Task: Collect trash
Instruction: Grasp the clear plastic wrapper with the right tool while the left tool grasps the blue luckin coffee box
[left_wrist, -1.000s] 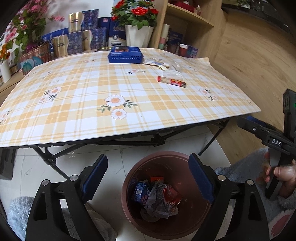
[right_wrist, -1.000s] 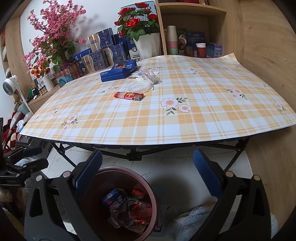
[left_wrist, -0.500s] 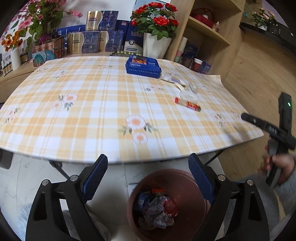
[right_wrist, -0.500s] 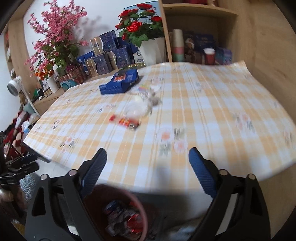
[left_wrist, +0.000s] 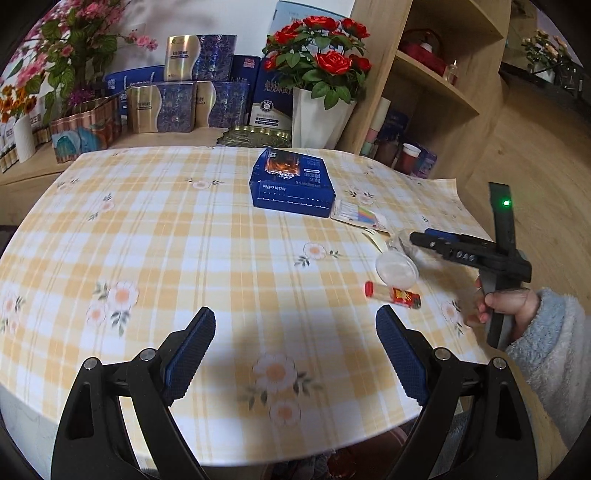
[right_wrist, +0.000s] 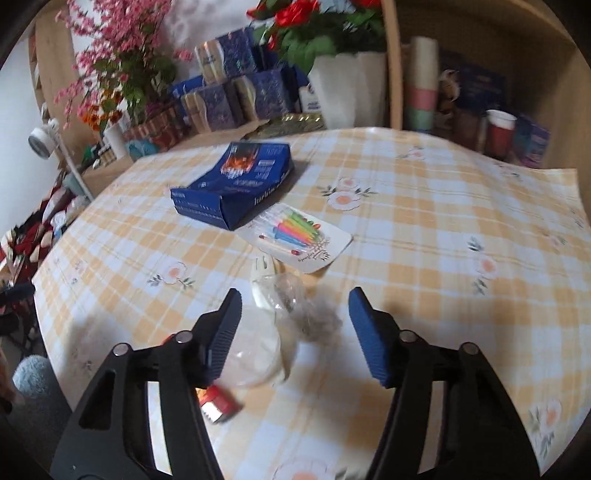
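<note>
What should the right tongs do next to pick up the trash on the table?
Probably dip a little lower and finish closing on the clear plastic wrapper. The right tongs hang just above it and their jaws are closing, with the wrapper and a grey fluff ball in the gap but not yet pinched. The left tongs are open over bare tablecloth, far from any trash.
</note>
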